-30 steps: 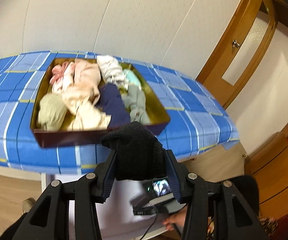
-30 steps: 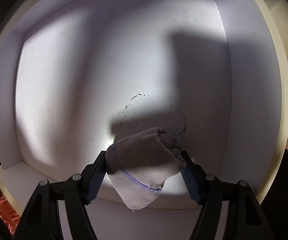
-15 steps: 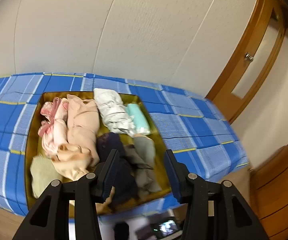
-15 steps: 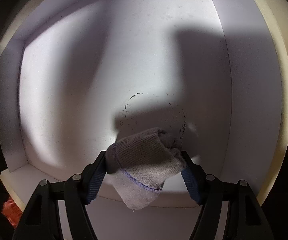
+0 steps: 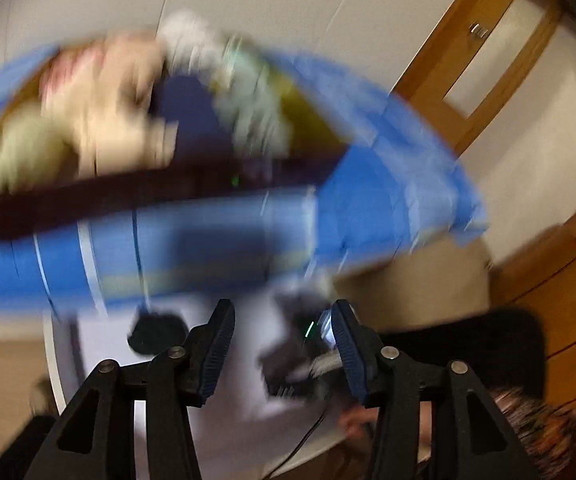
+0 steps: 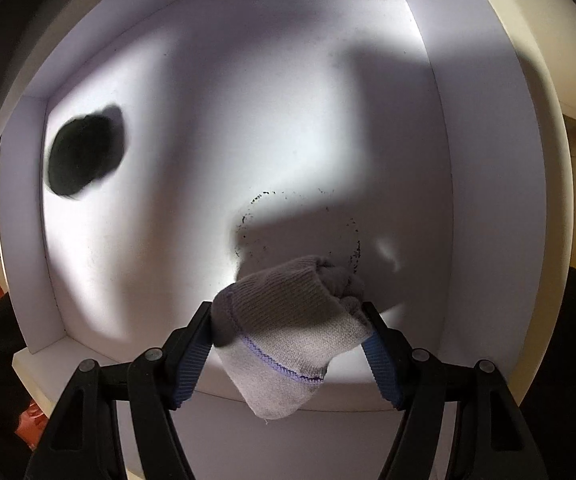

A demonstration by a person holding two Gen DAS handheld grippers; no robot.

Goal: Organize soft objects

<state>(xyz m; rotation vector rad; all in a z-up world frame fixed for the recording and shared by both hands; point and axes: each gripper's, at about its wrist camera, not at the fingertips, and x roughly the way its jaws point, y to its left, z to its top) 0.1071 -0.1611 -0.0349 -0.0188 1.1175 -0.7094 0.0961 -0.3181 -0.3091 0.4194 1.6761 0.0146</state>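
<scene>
Holding the grey sock [image 6: 283, 320] crosswise, your right gripper [image 6: 288, 344] has its jaws closed on the bundle, cuff hanging below them toward you, and it hovers over the near edge of the white bin [image 6: 488, 200]. The bin floor lies straight ahead and below, so I judge this hand is the one placed to drop; the black sock [image 6: 83, 152] sits at the far left, well apart. Your left gripper [image 5: 281, 344] stands wide with nothing between its pads, its view badly blurred, facing the box of clothes [image 5: 147, 192] on the blue checked cover [image 5: 368, 208]. No readable writing shows anywhere
</scene>
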